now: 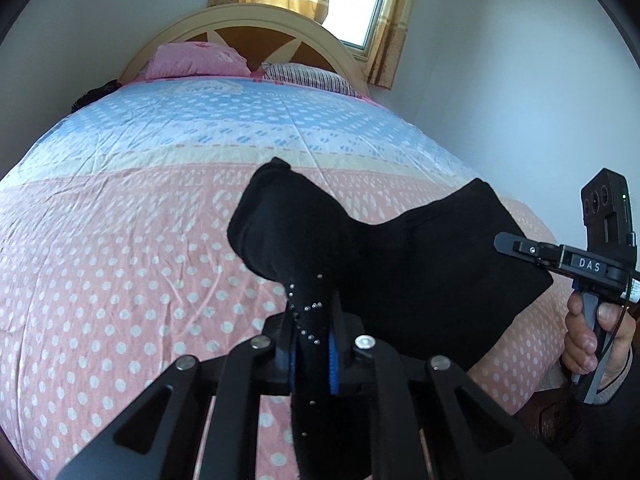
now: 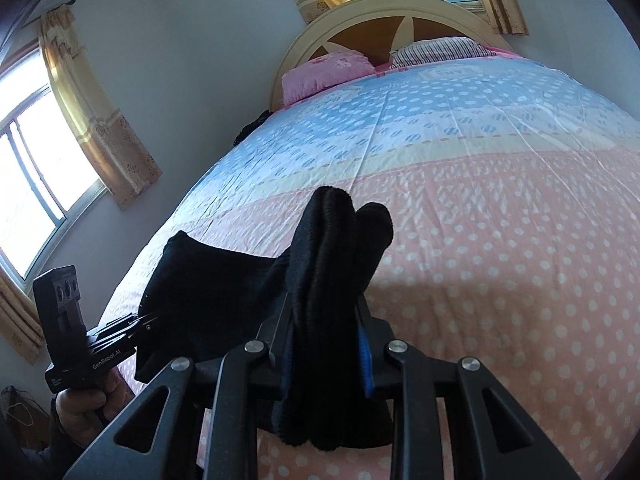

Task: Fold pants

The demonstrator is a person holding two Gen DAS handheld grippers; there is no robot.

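Black pants [image 1: 420, 264] hang stretched between my two grippers above the bed. My left gripper [image 1: 314, 332] is shut on one end, a bunched part with small silver studs. My right gripper [image 2: 326, 320] is shut on the other end, a thick bunch of folded fabric [image 2: 336, 240] that sticks up past the fingers. In the left wrist view the right gripper [image 1: 508, 242] shows at the right edge, held by a hand. In the right wrist view the left gripper [image 2: 148, 322] shows at lower left with the pants [image 2: 208, 280] spanning between.
The bed [image 1: 140, 240] has a pink and blue dotted cover. A pink pillow [image 1: 192, 60] and a striped pillow [image 1: 308, 76] lie at the curved headboard [image 1: 248, 24]. Windows with yellow curtains [image 2: 92, 116] stand behind and to the left.
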